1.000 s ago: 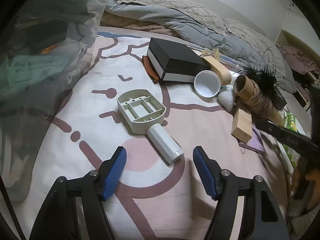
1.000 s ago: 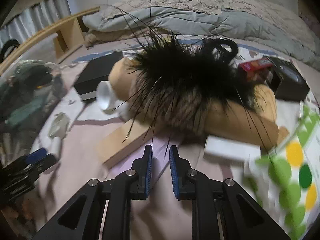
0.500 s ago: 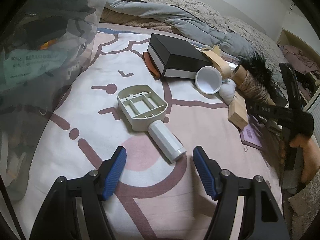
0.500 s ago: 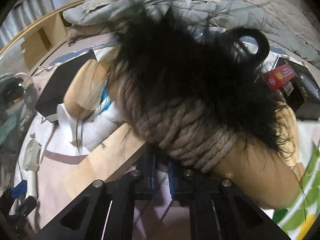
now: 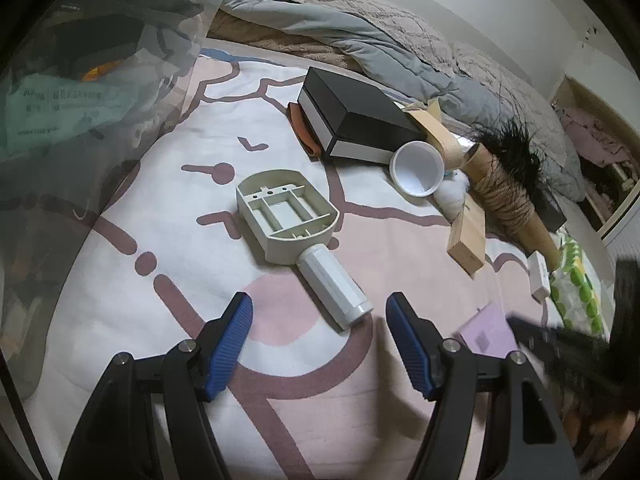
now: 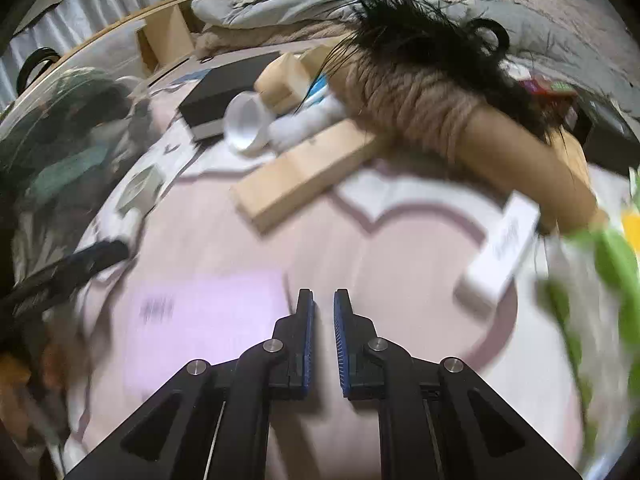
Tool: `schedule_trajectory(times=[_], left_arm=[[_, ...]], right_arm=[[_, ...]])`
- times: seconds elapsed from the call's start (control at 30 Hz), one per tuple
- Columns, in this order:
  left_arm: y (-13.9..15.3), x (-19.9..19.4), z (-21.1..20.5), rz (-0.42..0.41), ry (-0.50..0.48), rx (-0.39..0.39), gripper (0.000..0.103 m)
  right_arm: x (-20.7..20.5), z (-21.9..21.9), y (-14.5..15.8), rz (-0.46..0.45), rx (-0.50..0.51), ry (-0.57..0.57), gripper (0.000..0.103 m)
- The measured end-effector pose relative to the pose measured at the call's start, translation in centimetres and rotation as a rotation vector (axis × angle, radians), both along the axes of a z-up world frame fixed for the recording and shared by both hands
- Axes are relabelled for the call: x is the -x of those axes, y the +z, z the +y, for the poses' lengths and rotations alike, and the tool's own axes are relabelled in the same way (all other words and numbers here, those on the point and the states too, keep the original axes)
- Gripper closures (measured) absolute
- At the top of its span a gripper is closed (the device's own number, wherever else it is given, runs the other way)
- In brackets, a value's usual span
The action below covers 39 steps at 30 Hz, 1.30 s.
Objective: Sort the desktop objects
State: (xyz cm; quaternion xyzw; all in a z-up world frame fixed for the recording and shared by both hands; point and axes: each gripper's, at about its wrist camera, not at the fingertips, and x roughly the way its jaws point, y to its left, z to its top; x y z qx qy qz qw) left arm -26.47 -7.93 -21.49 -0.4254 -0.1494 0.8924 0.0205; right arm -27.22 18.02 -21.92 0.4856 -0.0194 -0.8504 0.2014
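Note:
My left gripper (image 5: 320, 320) hangs open over the pink patterned bed sheet. Just beyond its fingertips lies a beige plastic frame with a white cylinder handle (image 5: 288, 216). My right gripper (image 6: 323, 300) is shut, with only sheet showing in the thin gap. A lilac card (image 6: 200, 320) lies flat just left of its fingers, also seen as the lilac card (image 5: 486, 328) in the left wrist view. Ahead lie a wood block (image 6: 308, 176), a rope-wrapped tube with black feathers (image 6: 420, 104) and a small white box (image 6: 500, 252).
A black box (image 5: 352, 124) and a tipped white cup (image 5: 418, 168) lie farther back, before a grey quilt (image 5: 360, 36). A clear bag of clothes (image 5: 80, 100) fills the left. A green-dotted bag (image 6: 608, 280) sits at the right.
My right gripper has pulled back from under the rope-wrapped tube toward the near side. The lilac card now lies out from under the wood block. My left gripper has stayed put, open.

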Motion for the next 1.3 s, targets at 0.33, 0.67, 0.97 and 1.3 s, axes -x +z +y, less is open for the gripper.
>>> schedule_trajectory(times=[0.33,0.67,0.97,1.3], left_arm=[[-0.4,1.5,0.7,-0.005,0.003,0.048,0.039],[0.2,0.7,0.7,0.014,-0.017,0.029,0.080],[0.3,-2.6,2.3,-0.020,-0.076,0.046,0.083],[0.3,-3.5,6.4,-0.024,-0.181,0.098,0.083]], right_arm=[[-4.8,1.0,0.1,-0.056,0.114,-0.055,0.091],[-4.5,1.6,-0.4,-0.063,0.168,-0.068,0.090],[-4.0,1.6,-0.4,-0.083,0.194,-0.068,0.090],[-1.9,1.5,0.2,-0.071,0.141,-0.112,0.090]])
